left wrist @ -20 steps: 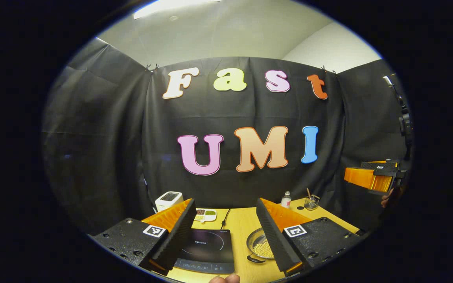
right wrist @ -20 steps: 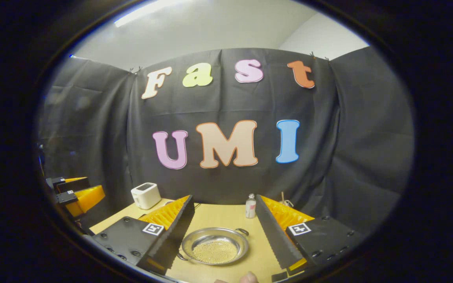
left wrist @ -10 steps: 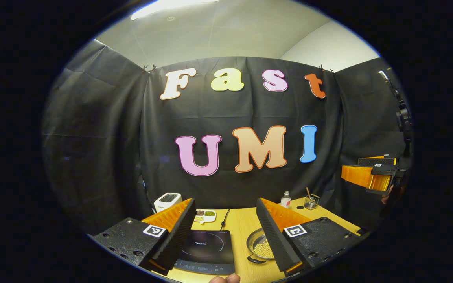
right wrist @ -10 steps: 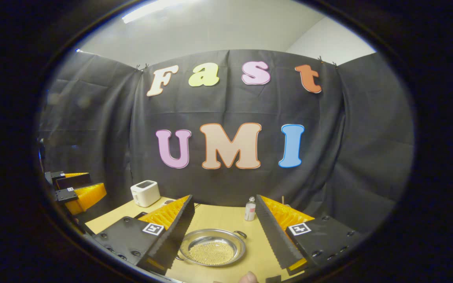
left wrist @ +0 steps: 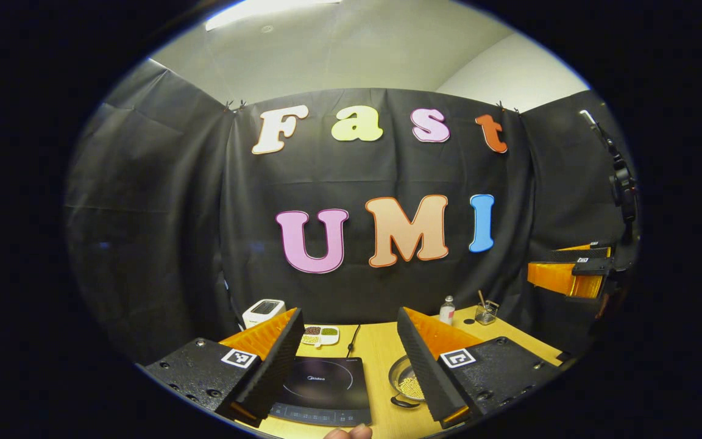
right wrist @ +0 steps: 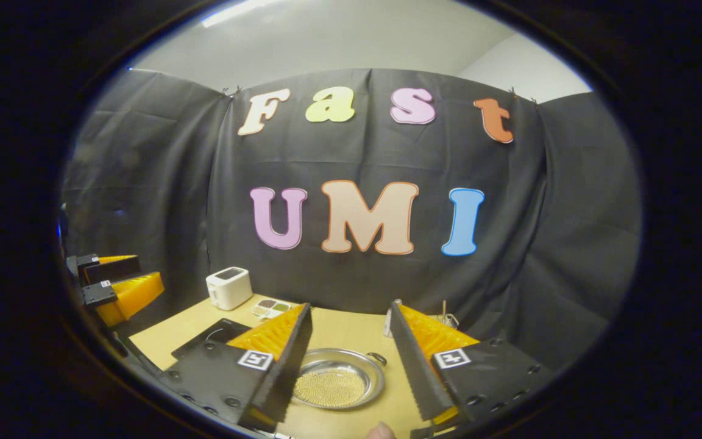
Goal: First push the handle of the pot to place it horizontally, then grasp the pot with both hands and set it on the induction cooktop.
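Both gripper views high above the table (left wrist: 381,347), facing the back wall, sharing the pot (right wrist: 339,385)

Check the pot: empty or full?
Not empty: small yellowish beads cover the bottom of the pot, which sits upright on the table.

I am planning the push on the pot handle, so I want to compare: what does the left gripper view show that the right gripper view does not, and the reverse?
Left gripper view: the induction cooktop face-on with its control strip, and a glass jar in clear sight. Right gripper view: the whole pot, grains inside, a loop handle on its far rim. Both: toaster, divided dish, cooktop and pot.
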`<state>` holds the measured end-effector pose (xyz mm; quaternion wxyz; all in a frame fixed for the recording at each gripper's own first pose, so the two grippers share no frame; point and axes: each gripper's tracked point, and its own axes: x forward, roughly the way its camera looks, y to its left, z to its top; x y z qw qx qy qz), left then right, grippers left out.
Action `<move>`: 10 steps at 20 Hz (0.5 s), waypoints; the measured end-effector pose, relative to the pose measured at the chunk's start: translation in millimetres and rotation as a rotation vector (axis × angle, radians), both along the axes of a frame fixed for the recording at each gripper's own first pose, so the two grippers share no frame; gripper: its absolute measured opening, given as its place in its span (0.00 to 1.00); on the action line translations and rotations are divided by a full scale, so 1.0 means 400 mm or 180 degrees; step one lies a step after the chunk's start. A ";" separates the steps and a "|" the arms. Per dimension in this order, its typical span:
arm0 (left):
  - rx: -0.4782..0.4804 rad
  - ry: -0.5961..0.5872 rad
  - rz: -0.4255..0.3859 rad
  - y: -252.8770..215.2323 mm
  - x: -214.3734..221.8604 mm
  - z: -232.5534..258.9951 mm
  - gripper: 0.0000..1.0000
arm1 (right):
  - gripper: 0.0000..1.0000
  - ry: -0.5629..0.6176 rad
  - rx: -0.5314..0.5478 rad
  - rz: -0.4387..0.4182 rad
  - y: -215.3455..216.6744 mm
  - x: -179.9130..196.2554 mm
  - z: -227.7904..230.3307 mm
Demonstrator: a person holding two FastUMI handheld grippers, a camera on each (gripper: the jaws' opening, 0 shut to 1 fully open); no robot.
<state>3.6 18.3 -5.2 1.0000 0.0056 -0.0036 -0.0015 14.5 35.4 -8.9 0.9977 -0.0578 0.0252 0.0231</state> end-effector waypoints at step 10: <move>-0.0019 -0.0018 -0.0098 0.064 0.019 -0.019 0.90 | 0.01 0.0464 0.0132 0.0041 0.086 0.028 -0.117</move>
